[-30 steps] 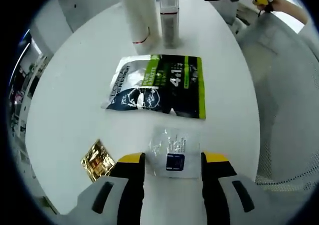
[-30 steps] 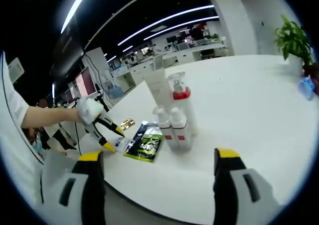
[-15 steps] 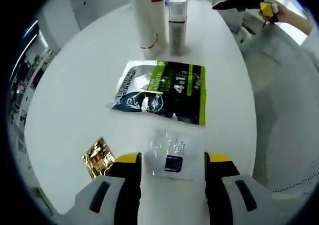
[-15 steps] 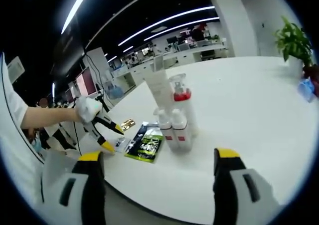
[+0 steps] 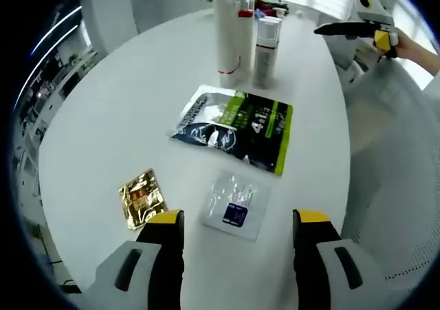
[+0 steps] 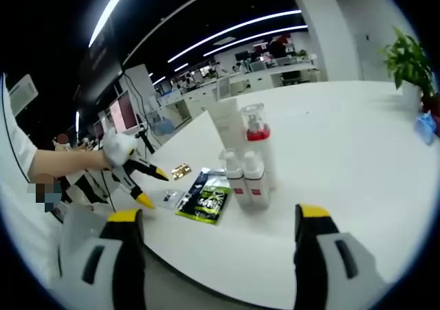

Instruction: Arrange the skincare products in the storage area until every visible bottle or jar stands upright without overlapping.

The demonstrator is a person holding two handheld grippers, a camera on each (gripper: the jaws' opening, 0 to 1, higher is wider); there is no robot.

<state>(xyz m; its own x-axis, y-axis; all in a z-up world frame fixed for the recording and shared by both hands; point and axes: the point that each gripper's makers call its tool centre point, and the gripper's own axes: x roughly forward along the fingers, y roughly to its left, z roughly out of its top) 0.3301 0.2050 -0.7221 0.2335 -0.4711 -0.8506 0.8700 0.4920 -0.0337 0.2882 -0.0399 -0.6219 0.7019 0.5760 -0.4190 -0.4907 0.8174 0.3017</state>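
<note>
While the person stood at the round white table, both grippers hung in the air with their jaws wide apart, and neither held a thing.

The left gripper hovered over the near edge of the table. Just beyond its tips lay a small clear packet with a blue square on it. A gold packet lay beside it, apart. Farther on lay a flat green and dark pouch. Past the pouch stood a tall white tube and a bottle with a clear cap, both upright and close together.

The right gripper was off the table's side. From there, two small white bottles stood upright, touching, in front of the tube and a red-collared bottle. The pouch lay just beside them.
</note>
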